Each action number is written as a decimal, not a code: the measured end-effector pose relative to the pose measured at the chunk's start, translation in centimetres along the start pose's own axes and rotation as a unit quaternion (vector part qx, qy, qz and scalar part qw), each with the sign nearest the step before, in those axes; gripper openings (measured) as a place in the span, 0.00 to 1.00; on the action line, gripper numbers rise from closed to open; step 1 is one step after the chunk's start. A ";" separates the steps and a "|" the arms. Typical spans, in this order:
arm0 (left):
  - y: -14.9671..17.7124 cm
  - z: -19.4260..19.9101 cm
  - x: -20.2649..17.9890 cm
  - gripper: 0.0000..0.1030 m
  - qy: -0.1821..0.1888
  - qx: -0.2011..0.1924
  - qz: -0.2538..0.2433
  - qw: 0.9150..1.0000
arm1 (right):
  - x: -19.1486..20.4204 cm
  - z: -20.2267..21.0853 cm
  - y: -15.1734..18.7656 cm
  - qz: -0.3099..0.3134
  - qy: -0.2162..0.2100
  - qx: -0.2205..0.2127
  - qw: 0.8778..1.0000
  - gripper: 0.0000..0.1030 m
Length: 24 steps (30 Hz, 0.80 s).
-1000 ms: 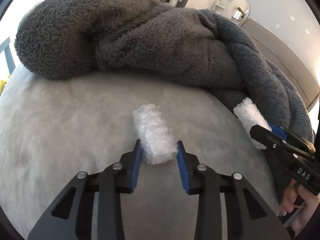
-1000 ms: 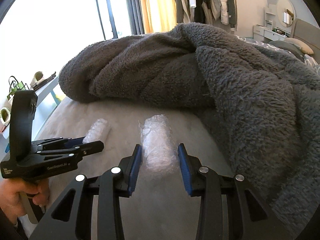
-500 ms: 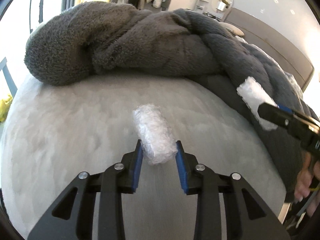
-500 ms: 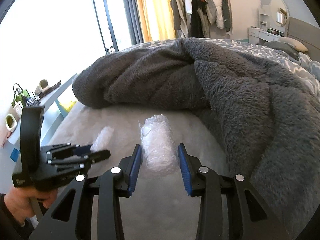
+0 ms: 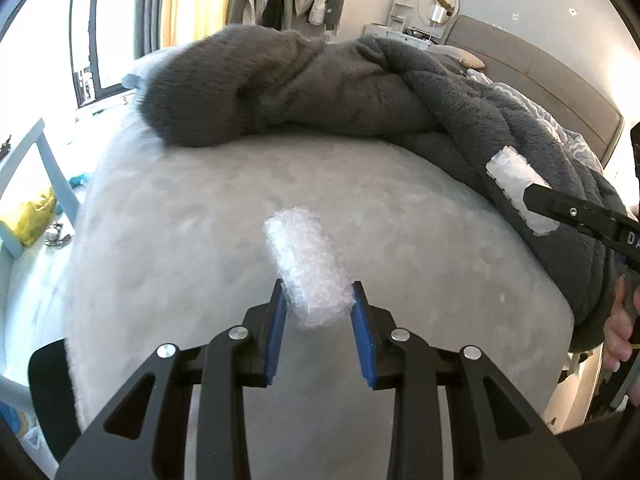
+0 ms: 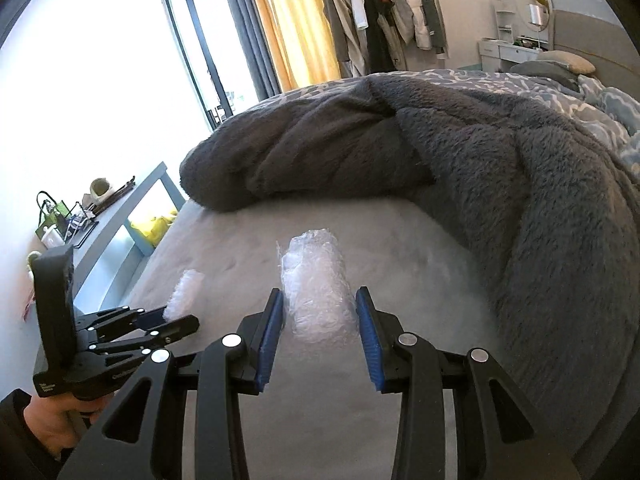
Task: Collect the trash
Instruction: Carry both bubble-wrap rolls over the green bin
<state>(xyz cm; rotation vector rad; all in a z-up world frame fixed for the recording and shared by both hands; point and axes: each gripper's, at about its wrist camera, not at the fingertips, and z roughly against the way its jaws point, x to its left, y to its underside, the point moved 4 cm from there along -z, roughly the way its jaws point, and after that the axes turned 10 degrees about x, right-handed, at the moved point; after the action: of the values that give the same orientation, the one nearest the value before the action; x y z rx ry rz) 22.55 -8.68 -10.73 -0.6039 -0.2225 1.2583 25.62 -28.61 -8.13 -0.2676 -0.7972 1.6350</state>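
Observation:
A roll of clear bubble wrap [image 5: 308, 276] is pinched between the blue pads of my left gripper [image 5: 318, 304], held above the pale grey bed [image 5: 180, 240]. My right gripper [image 6: 319, 312] is shut on a second bubble wrap roll [image 6: 316, 284], also lifted off the bed. From the left wrist view the right gripper [image 5: 580, 216] shows at the right edge with its roll [image 5: 516, 184] in front of the blanket. From the right wrist view the left gripper [image 6: 120, 332] is at lower left with its roll [image 6: 186, 292]; a hand holds its grip.
A bunched dark grey fleece blanket [image 6: 460, 184] covers the far and right side of the bed. A blue shelf unit [image 6: 132, 216] with a yellow bag [image 5: 30, 216] stands beside the bed on the left. Hanging clothes [image 6: 380, 12] and a window are behind.
Both grippers have risen away from the bed with their bubble wrap rolls still held. More of the room and the bed's edge shows now.

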 end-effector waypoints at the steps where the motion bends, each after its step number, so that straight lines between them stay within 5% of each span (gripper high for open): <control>1: 0.2 0.4 0.1 0.33 -0.001 -0.002 0.001 1.000 | 0.6 0.1 0.2 -0.001 -0.003 -0.001 1.000 0.37; 24: 8.5 9.7 15.6 0.33 -0.075 -0.024 0.104 0.992 | 19.4 -5.4 2.4 0.079 -0.072 0.039 0.993 0.37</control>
<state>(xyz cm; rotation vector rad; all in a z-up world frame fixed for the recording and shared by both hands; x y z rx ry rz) 15.78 10.36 -9.83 -0.5851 -0.3215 1.5046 22.30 -8.65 -8.73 -0.1609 -0.8354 1.8468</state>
